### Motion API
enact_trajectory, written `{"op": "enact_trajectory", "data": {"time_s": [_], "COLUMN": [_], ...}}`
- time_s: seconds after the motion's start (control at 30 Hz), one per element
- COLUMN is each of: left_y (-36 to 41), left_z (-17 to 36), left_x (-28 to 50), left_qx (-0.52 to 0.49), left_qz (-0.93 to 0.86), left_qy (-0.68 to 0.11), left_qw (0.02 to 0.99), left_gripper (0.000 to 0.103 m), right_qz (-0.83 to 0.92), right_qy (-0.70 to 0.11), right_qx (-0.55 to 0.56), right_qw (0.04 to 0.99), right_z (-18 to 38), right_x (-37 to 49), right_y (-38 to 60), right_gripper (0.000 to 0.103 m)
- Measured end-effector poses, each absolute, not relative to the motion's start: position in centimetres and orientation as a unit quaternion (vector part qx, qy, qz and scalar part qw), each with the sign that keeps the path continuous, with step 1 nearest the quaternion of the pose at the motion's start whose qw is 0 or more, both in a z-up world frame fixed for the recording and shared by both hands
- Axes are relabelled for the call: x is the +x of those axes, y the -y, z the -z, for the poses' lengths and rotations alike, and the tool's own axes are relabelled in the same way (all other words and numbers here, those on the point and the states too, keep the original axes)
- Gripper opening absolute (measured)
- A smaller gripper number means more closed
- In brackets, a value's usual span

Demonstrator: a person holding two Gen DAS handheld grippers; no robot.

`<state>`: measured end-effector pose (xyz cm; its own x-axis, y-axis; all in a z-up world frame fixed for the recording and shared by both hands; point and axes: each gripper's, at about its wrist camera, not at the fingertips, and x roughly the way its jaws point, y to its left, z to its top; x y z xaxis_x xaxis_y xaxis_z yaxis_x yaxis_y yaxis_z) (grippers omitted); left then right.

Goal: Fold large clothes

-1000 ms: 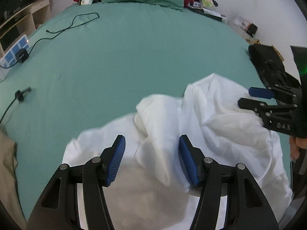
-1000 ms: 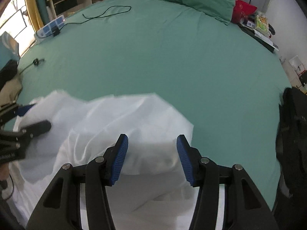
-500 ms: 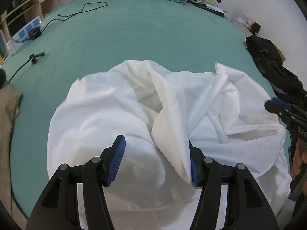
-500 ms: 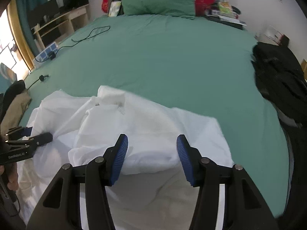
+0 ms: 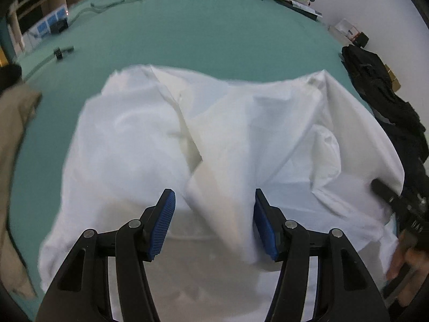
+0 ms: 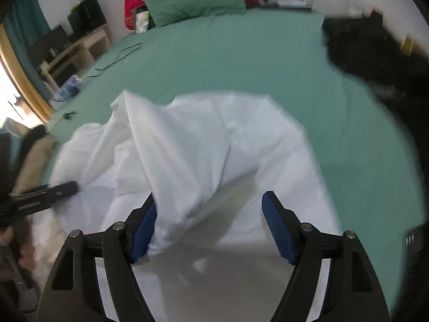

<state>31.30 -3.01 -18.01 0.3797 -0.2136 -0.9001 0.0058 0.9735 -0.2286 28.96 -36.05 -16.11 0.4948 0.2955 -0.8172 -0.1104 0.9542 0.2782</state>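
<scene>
Both tongs gape wide over my white garment [image 5: 241, 139]: a raised fold brushes the left tongs' [image 5: 214, 222] right pad, another drapes against the right tongs' [image 6: 207, 226] left pad. It lies crumpled on the green bed [image 5: 201, 32], black clothing [image 5: 388, 107] alongside.

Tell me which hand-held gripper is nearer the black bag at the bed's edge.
Right. The right hand-held gripper lies just below the black bag; the left hand-held gripper sits mid-garment, farther away.
</scene>
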Motion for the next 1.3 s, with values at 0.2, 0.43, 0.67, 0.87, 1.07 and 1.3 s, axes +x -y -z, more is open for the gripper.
{"op": "enact_trajectory", "data": {"time_s": [0.2,0.43,0.67,0.87,1.07,1.3], "left_y": [3.1,0.7,-0.1,-1.1,-2.4,-2.1], "left_z": [18.9,15.5,13.6,18.0,18.0,12.5], "left_x": [30.7,31.0,31.9,31.2,28.2,26.2], "left_qx": [-0.109,-0.135,-0.109,-0.065,-0.061,-0.057], "left_qz": [0.078,0.090,0.077,0.057,0.046,0.037], "left_qy": [-0.552,-0.490,-0.432,-0.493,-0.500,-0.449], "left_qw": [0.823,0.857,0.892,0.866,0.863,0.891], "left_gripper": [0.036,0.014,0.014,0.018,0.047,0.056], "right_qz": [-0.165,-0.213,-0.274,-0.204,-0.143,-0.112], "right_qy": [-0.499,-0.444,-0.370,-0.477,-0.453,-0.348], "right_qx": [0.190,0.204,0.242,0.244,0.161,0.021], "right_qw": [0.829,0.846,0.854,0.819,0.865,0.930], "right_z": [19.5,15.2,14.8,21.3,18.6,11.3], "right_x": [28.8,29.5,32.3,32.3,27.1,26.6], "right_y": [36.7,36.5,35.8,35.5,36.8,35.0], "right_gripper": [0.011,0.009,0.010,0.029,0.050,0.064]}}
